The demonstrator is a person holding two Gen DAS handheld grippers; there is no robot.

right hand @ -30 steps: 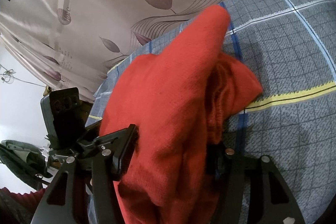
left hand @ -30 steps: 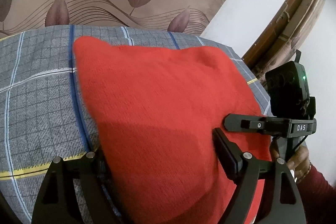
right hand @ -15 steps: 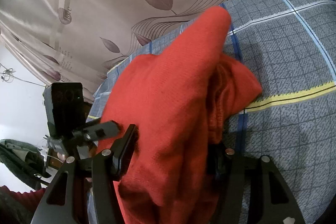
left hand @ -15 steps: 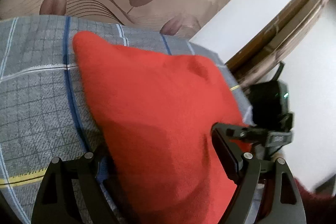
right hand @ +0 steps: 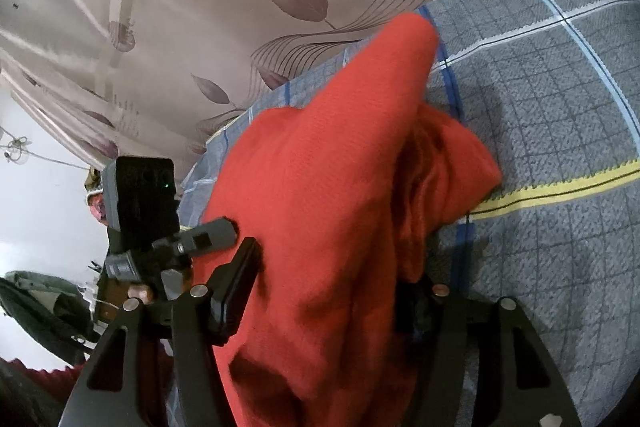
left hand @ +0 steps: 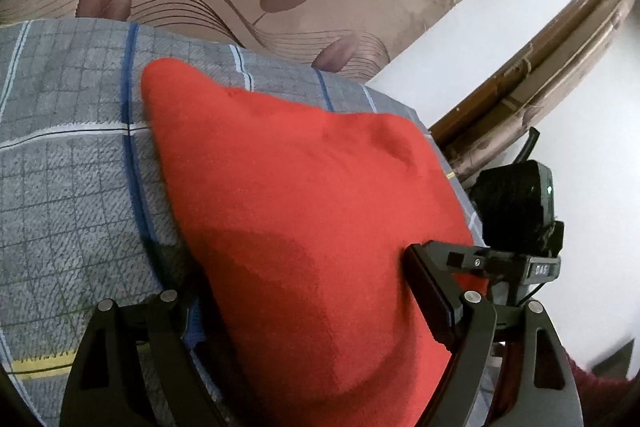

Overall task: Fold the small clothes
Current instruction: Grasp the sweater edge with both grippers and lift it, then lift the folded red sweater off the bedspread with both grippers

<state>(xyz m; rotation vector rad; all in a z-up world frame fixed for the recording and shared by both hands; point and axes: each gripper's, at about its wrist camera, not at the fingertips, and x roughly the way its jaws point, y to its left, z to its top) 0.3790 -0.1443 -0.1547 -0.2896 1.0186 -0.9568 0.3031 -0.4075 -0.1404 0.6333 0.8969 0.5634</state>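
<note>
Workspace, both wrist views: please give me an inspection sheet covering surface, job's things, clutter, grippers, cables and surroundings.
Surface: bed under a grey checked sheet, with blue, white and yellow stripes.
Job's things: one red garment, bunched and partly raised; its far corner lies on the sheet.
Clutter: nothing seen on the sheet; a dark cloth heap lies off the bed.
Grippers: left gripper jaws closing, right gripper jaws opening; the garment fills the gap in both and looks gripped. One finger of each is hidden by cloth.
Cables: thin wire against the wall, away from the work.
Surroundings: leaf-print curtain, white wall, wooden frame.
</note>
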